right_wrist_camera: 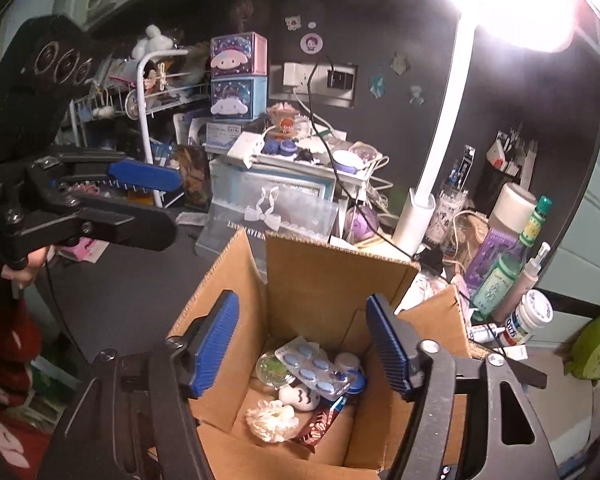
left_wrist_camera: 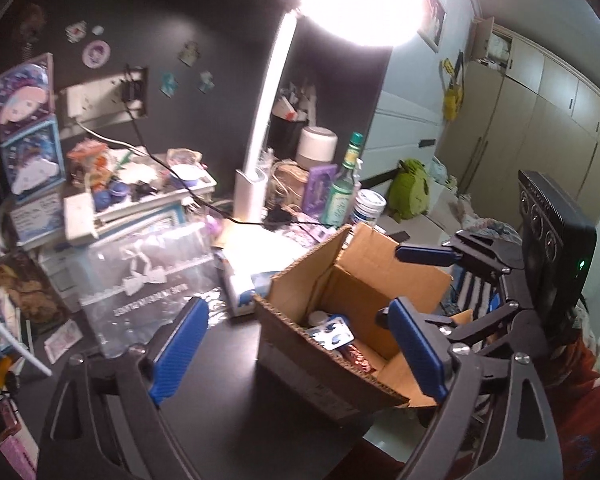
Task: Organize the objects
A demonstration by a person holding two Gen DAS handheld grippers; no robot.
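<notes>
An open cardboard box point(left_wrist_camera: 300, 288) point(right_wrist_camera: 300, 276) stands on the dark desk. Inside lie a blister pack of blue pills point(right_wrist_camera: 316, 368) point(left_wrist_camera: 332, 332), a white flower scrunchie point(right_wrist_camera: 272, 420), a small white face figure point(right_wrist_camera: 300, 398), a round clear case point(right_wrist_camera: 270, 368) and a red-brown wrapper point(right_wrist_camera: 320, 426). My right gripper point(right_wrist_camera: 302, 348) is open and empty, hovering over the box opening. My left gripper point(left_wrist_camera: 296, 344) is open and empty, at the box's near side. The right gripper also shows in the left wrist view point(left_wrist_camera: 428, 256), and the left in the right wrist view point(right_wrist_camera: 140, 196).
A white desk lamp point(right_wrist_camera: 428, 184) shines brightly behind the box. Bottles and a jar point(right_wrist_camera: 504, 276) crowd the right of the box. A clear plastic bag point(left_wrist_camera: 152, 268) and stacked drawers with clutter point(left_wrist_camera: 140, 184) stand to the left. Cables point(left_wrist_camera: 172, 168) run across the desk.
</notes>
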